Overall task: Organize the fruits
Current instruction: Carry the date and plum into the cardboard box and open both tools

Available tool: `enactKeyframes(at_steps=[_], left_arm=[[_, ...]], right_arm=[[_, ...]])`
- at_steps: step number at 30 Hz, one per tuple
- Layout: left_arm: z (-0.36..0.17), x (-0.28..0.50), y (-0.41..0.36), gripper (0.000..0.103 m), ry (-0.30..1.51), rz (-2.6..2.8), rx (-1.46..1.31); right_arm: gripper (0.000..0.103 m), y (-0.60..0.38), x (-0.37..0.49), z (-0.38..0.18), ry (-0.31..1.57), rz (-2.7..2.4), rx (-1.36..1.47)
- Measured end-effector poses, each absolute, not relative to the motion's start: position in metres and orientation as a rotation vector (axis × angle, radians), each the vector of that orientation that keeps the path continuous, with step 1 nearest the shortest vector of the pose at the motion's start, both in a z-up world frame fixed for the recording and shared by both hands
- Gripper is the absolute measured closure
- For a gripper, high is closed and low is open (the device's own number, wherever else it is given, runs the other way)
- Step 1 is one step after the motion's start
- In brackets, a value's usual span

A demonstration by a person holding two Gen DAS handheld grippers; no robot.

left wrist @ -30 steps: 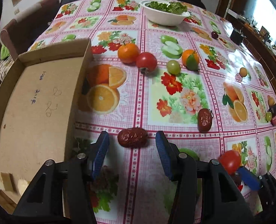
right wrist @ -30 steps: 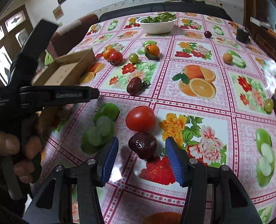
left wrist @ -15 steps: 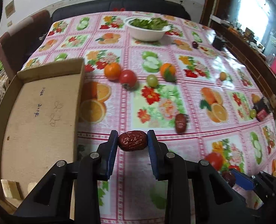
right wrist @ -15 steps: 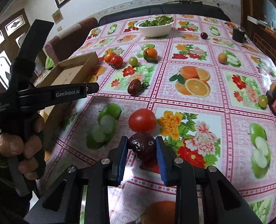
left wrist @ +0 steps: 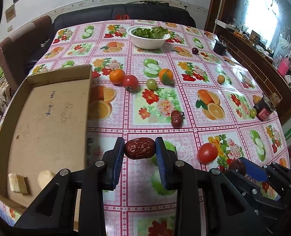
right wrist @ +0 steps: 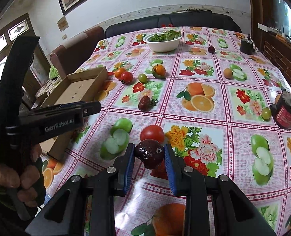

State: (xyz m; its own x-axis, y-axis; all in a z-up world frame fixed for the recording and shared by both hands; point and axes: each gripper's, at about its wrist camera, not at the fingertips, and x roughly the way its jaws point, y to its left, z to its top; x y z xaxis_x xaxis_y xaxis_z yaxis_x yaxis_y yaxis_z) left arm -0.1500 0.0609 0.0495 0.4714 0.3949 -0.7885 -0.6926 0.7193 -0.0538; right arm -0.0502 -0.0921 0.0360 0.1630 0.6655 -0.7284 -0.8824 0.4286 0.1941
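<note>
my left gripper is clamped on a wrinkled red date, blue pads pressing both ends, the fruit held clear above the tablecloth. just to its left sits the cardboard box, open-topped, with two pale chunks in its near corner. my right gripper is squeezed around a dark plum — glossy, lifted off the cloth, with a red tomato right behind it on the table. in the left view that same right gripper shows at the lower right edge, the plum peeking between its fingers. further out, a second date lies alone mid-table. beyond it a row — orange, tomato touching it, green grape tomato, then a leafy tangerine. at the far end a white bowl of greens, a small dark fruit near it, and a red-labelled jar by the right edge with a green grape beside it.
</note>
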Motion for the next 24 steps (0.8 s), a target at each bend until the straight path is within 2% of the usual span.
enactKeyframes(at_steps=[24], left_arm=[[0.059, -0.194, 0.082, 0.074, 0.797, 0.761, -0.447]], right_arm=[[0.073, -0.073, -0.074, 0.056, 0.812, 1.190, -0.307]])
